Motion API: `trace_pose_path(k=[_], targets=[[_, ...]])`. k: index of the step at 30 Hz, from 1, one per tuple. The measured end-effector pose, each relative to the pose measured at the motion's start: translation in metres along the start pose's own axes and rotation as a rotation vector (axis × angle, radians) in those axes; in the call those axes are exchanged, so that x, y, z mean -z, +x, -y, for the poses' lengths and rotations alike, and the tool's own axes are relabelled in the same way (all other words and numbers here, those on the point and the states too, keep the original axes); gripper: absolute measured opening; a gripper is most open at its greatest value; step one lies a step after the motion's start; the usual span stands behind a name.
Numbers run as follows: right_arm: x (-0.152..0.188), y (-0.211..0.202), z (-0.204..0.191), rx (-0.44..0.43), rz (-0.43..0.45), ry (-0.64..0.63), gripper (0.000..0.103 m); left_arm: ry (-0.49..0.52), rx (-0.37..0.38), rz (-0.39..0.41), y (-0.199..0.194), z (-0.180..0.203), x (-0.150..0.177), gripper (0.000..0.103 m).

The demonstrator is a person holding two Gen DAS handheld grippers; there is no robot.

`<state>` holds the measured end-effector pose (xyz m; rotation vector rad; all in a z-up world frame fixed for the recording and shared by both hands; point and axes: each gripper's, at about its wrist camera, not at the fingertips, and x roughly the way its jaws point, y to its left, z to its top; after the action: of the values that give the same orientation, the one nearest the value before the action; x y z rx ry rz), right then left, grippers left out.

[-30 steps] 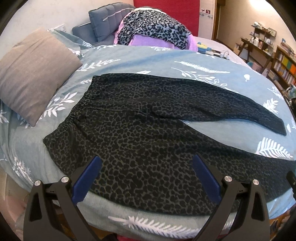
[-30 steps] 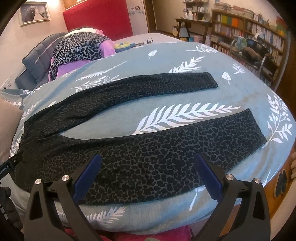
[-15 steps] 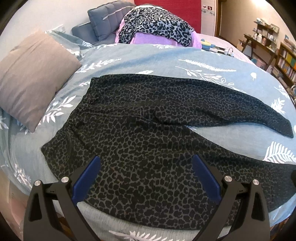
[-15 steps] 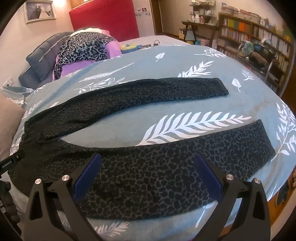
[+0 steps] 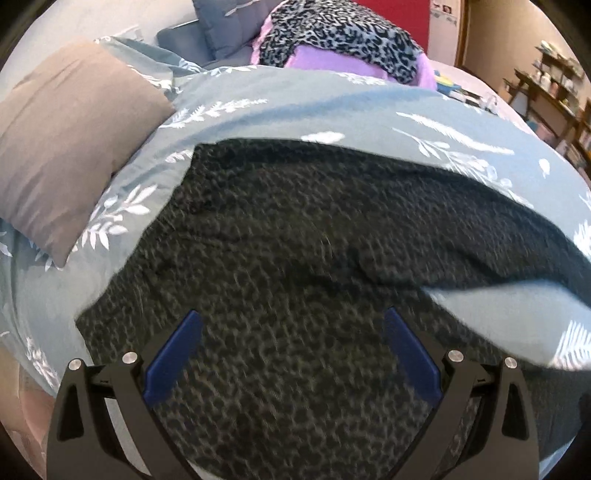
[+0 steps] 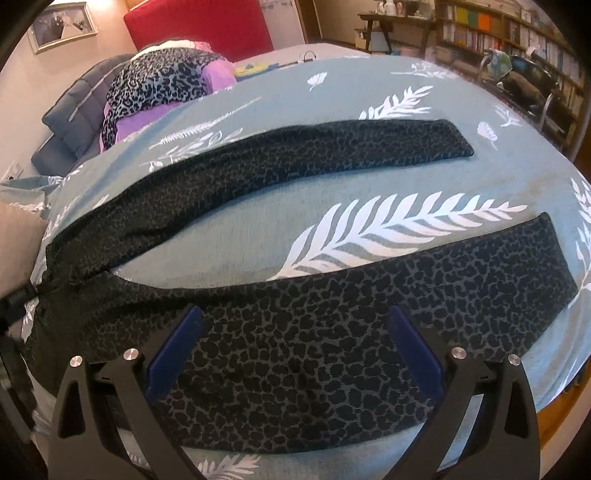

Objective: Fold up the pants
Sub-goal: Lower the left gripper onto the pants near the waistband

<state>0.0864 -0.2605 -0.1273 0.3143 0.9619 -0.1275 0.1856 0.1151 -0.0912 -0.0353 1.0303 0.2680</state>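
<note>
Dark leopard-print pants (image 5: 295, 258) lie flat on the blue-grey leaf-print bedspread (image 5: 332, 107), waistband to the left, two legs spread apart to the right. My left gripper (image 5: 291, 332) is open and empty, low over the hip part near the front edge. My right gripper (image 6: 291, 328) is open and empty over the near leg (image 6: 369, 314). The far leg (image 6: 295, 158) lies apart from it, with bare bedspread (image 6: 258, 229) between them.
A brown pillow (image 5: 66, 147) lies at the left. A pile of leopard and purple clothes (image 5: 343, 37) sits at the bed's head by a red headboard (image 6: 199, 26). Bookshelves (image 6: 517, 37) and a chair stand at the right.
Both grippers have moved forward and down toward the pants, which now fill more of each view. The left view is blurred with motion. Both grippers stay open.
</note>
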Motion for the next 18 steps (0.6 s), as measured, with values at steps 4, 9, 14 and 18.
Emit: trace_pose_path(k=[4,9,14,18], targets=[[0.001,0.009,-0.004,-0.003,-0.018,-0.010,0.101,-0.036,0.019,-0.019,0.010,-0.008,-0.028,0.098],[-0.003,0.014,-0.007,0.011,-0.009,-0.025,0.101,-0.119,0.022,-0.081,0.037,-0.022,-0.065,0.098],[-0.006,0.028,-0.004,-0.001,-0.035,-0.010,0.101,-0.199,0.007,-0.106,0.057,-0.032,-0.096,0.098],[-0.010,0.036,-0.001,-0.006,-0.048,-0.010,0.101,-0.248,-0.025,-0.110,0.071,-0.038,-0.119,0.098]])
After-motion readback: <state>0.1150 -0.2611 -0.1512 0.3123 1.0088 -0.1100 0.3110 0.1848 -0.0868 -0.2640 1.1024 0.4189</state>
